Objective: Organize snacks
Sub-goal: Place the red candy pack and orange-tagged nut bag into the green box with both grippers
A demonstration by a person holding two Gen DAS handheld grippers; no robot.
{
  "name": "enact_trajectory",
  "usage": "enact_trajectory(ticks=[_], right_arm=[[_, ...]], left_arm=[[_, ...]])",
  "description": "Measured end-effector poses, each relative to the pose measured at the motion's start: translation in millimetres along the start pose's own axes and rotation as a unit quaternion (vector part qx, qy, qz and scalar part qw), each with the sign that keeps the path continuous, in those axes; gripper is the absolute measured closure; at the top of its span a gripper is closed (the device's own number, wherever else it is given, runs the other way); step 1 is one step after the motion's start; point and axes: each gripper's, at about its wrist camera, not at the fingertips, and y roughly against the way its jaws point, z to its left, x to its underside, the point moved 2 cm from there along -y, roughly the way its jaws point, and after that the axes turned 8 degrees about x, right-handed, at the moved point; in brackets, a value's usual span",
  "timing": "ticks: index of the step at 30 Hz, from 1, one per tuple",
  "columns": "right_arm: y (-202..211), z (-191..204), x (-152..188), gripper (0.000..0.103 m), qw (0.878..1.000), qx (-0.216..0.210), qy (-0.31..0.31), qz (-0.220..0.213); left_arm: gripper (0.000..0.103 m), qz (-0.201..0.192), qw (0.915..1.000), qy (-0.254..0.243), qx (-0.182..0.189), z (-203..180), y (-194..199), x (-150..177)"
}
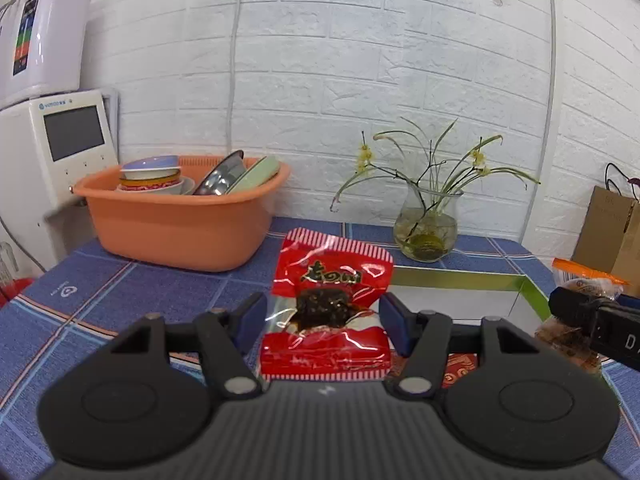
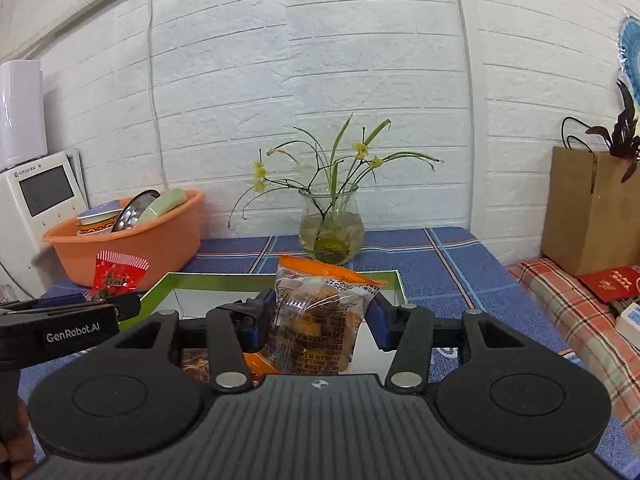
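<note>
**Op:** While both grippers sit low over the table, pointing slightly down at the back wall, I see the left gripper (image 1: pixel 324 322) clamped on the red snack packet (image 1: pixel 326 312), pads against its two sides.

**Eng:** Packet orientation?

**Op:** Long axis runs along the fingers, striped seal edge toward 12 o'clock, clear window with the dark snack mid-body. It's held above the blue checked tablecloth (image 1: pixel 120 292).

**Eng:** Right side?

**Op:** My right gripper (image 2: pixel 320 320) is closed on a clear snack bag (image 2: pixel 318 320) with an orange top (image 2: pixel 320 270). Bag stands up along the fingers, orange seal at 12. It's over the near edge of the green-rimmed box (image 2: pixel 288 278).

**Eng:** Surroundings?

**Op:** From the right wrist: glass vase (image 2: pixel 332 232) with stems at 12, behind the box. Orange basin (image 2: pixel 132 244) of bowls at 10, white appliance (image 2: pixel 36 200) at 9, brown paper bag (image 2: pixel 592 208) at 3. More wrapped snacks lie under the grippers, details unclear. Left gripper body sits at 9, close beside mine, not touching.
</note>
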Motion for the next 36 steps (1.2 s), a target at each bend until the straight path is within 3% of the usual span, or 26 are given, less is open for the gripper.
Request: enact_trajectory(ticks=[6,22,25,28,36], right_arm=[[-20,-9,12,0.021,0.998,-0.034,-0.041,0.035],[-34,-15,22,0.020,0.997,-0.015,-0.040,0.069],[-38,-15,24,0.014,0.995,-0.022,-0.046,0.086],[-38,-16,25,0.005,0.994,-0.018,-0.054,0.091],[-29,-23,17,0.004,0.996,-0.007,-0.057,0.062]], left_arm=[[0.042,0.004,0.9999,-0.012,0.000,-4,-5,5],[0.041,0.032,0.9991,-0.025,0.011,-11,-20,16],[0.040,0.036,0.9989,-0.026,0.012,-11,-22,17],[0.038,0.033,0.9990,-0.029,0.009,-12,-22,18],[0.020,0.026,0.9995,-0.015,-0.007,-9,-18,14]])
